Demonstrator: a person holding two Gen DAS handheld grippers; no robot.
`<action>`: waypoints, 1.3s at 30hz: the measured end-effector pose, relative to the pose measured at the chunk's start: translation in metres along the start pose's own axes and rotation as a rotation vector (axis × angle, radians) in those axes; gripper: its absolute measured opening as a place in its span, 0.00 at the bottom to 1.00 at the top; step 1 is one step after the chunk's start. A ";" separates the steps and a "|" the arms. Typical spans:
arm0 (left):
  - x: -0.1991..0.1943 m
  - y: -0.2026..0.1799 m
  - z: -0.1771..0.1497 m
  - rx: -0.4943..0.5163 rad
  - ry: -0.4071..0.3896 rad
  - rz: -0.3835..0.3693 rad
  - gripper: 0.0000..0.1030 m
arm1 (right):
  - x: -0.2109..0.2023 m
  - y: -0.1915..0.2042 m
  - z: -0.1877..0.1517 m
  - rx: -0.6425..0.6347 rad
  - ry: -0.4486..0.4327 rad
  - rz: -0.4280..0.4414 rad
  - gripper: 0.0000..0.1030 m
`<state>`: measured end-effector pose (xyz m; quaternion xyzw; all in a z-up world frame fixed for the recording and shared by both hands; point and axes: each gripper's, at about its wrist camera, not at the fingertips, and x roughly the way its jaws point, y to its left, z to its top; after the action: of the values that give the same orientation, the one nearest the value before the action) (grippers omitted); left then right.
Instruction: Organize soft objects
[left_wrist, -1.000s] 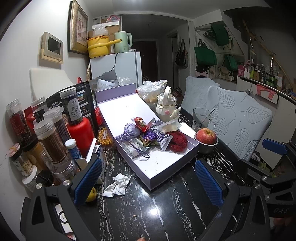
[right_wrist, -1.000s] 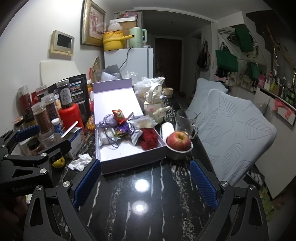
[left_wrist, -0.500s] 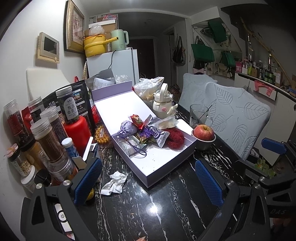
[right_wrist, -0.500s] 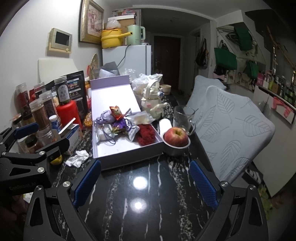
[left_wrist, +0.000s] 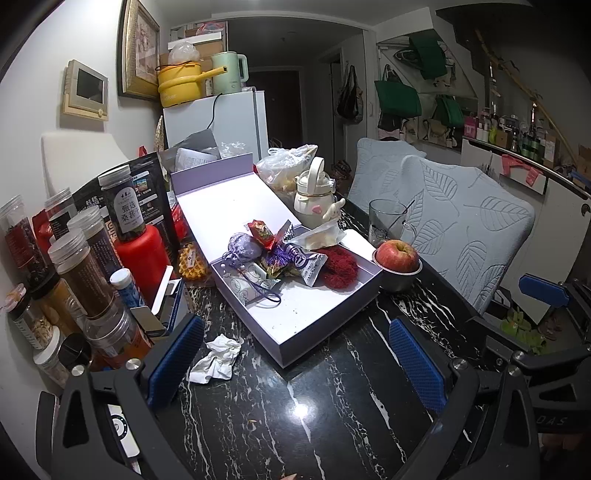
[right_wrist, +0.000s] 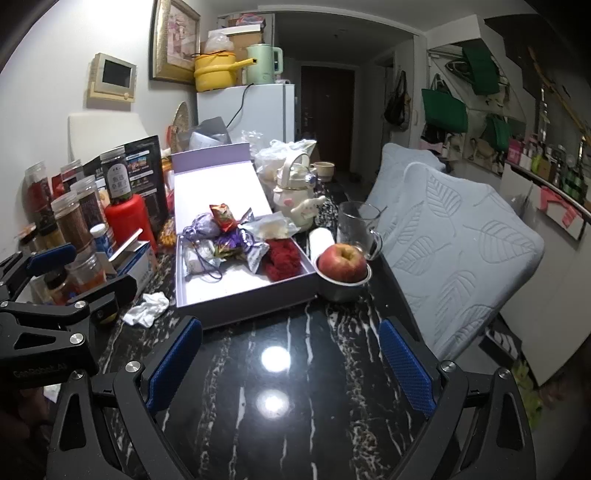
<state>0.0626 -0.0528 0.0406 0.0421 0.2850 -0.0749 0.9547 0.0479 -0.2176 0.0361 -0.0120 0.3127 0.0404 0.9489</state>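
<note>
Black marbled stone makes up the surface (right_wrist: 280, 398), crowded at nine o'clock with spice jars (left_wrist: 85, 273) and carrying an open lilac box (left_wrist: 325, 306) toward twelve. From my right wrist view I see the left tool (right_wrist: 55, 280) at nine o'clock, plus a small cup (right_wrist: 324, 169) behind the white kettle (right_wrist: 295, 192); the left wrist view hides that cup but shows the right tool (left_wrist: 546, 295) at three o'clock and a yellow waffle-shaped thing (left_wrist: 192, 260) beside the box. Writing I can read: "DAS" on the right tool's body in the left view; the jar label's characters are too small for me. Both tools stand wide open, blue pads well apart, holding nothing and touching nothing. The soft things lie heaped in the box's far half: a purple pouch (left_wrist: 243, 247), snack wrappers (left_wrist: 291, 258), a red knitted piece (left_wrist: 338, 267). A crumpled tissue (left_wrist: 216, 358) lies on the stone just outside the box at eight o'clock. An apple (right_wrist: 342, 262) sits in a steel bowl (right_wrist: 341, 290) touching the box's right corner.
</note>
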 end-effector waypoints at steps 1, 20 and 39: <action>0.000 -0.001 0.000 0.002 0.001 -0.001 0.99 | 0.000 0.000 0.000 0.000 0.000 0.000 0.95; 0.003 0.002 -0.002 -0.005 0.023 -0.018 0.99 | -0.002 -0.007 -0.003 0.006 0.004 -0.016 0.95; 0.008 0.005 -0.007 -0.006 0.046 -0.017 0.99 | 0.001 -0.006 -0.007 0.011 0.016 -0.014 0.95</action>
<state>0.0661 -0.0476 0.0302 0.0383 0.3074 -0.0812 0.9473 0.0447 -0.2235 0.0295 -0.0094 0.3203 0.0319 0.9467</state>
